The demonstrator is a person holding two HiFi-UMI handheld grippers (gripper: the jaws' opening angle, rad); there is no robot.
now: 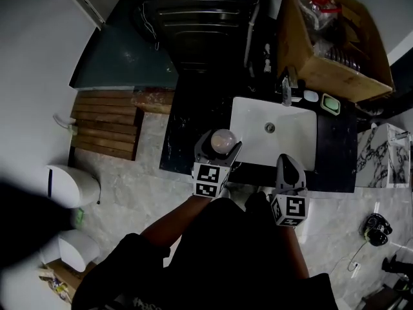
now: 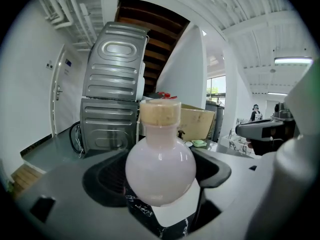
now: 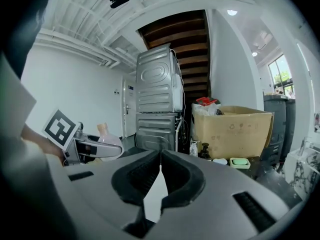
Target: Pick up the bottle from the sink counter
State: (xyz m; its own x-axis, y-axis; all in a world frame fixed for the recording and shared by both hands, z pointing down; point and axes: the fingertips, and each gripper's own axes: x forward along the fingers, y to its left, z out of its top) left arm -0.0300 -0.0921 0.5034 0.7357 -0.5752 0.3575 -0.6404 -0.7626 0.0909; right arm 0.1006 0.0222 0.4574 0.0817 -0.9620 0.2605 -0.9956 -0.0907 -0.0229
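A round pale-pink bottle (image 2: 160, 169) with a cork stopper (image 2: 160, 113) sits upright between the jaws of my left gripper (image 2: 161, 186), which is shut on its belly. In the head view the bottle (image 1: 223, 142) is over the black counter (image 1: 184, 134), just left of the white sink (image 1: 258, 128), with the left gripper (image 1: 218, 154) behind it. My right gripper (image 1: 288, 165) hovers at the sink's front edge. Its jaws (image 3: 160, 173) are pressed together with nothing between them. The bottle (image 3: 107, 138) shows at the left of the right gripper view.
A faucet (image 1: 286, 89) and a green soap dish (image 1: 331, 103) stand behind the sink. A cardboard box (image 1: 329, 41) is at the back right and stacked grey machines (image 1: 193, 11) at the back. Wooden slats (image 1: 106, 124) and a white bin (image 1: 74, 186) are on the floor at left.
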